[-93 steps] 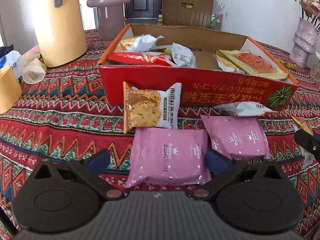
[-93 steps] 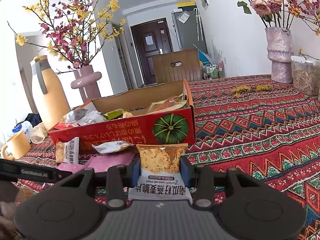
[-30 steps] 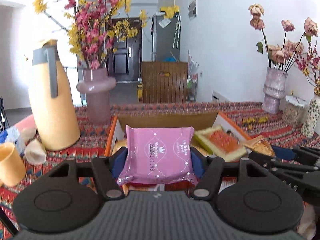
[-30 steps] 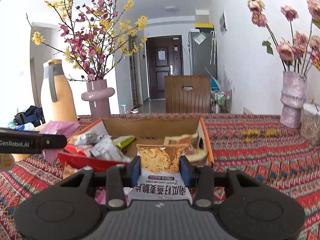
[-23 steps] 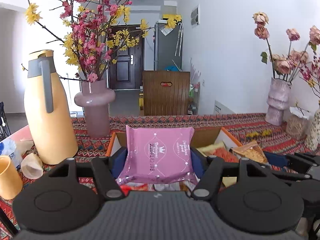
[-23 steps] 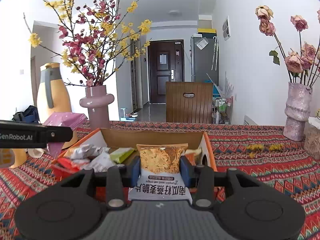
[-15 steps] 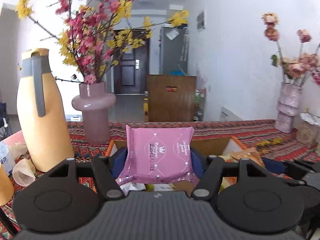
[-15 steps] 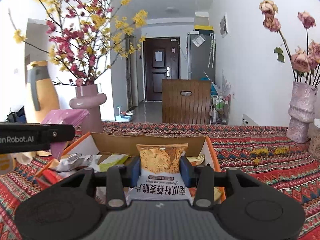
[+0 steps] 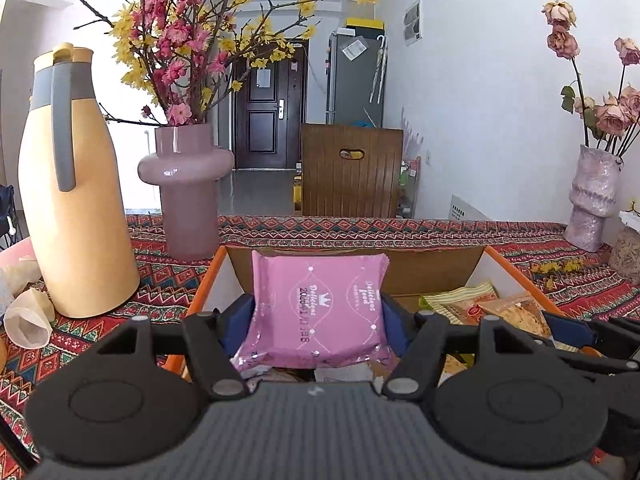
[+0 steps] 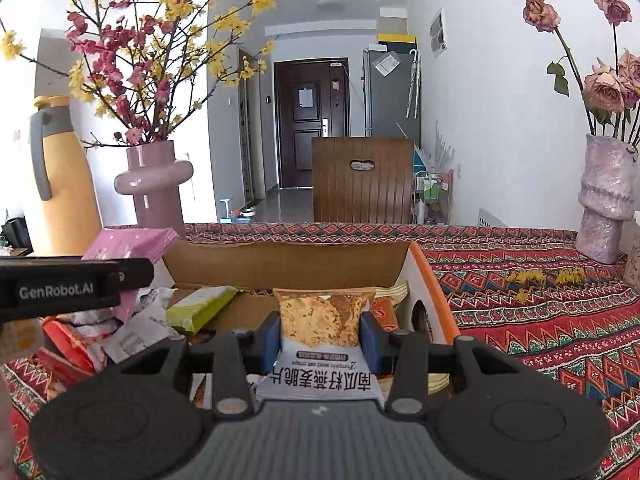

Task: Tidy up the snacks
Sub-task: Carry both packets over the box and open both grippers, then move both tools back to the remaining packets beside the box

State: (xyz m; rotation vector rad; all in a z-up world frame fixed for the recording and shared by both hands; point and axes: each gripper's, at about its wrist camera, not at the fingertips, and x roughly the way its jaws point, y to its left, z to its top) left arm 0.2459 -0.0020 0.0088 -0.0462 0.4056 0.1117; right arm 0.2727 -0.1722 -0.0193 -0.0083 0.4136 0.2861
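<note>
1. Pink packet (image 9: 320, 312): clamped flat between the left gripper (image 9: 318, 320) pads, held above the box (image 9: 434, 270), near its left wall. Its far edge sticks out past the fingertips.
2. Chip packet (image 10: 322, 332): gripped by the right gripper (image 10: 320, 334), blue pads pinching both side edges, printed end toward the camera. Held over the right half of the box.
3. Jaw width: left is set wide to span the pink packet; right is narrower on the chip packet. Both are closed on their loads.
4. Box interior: green packet (image 10: 200, 306) and white wrappers (image 10: 138, 330) on the left, orange packets (image 9: 464, 304) on the right. Brown floor shows at the back.
5. The left gripper's side shows in the right wrist view, with the pink packet's end poking past it.
6. Around the box: patterned tablecloth (image 10: 540, 320), yellow jug (image 9: 72, 200) and pink vase (image 9: 186, 184) to the left, textured vase (image 10: 606, 204) far right.
</note>
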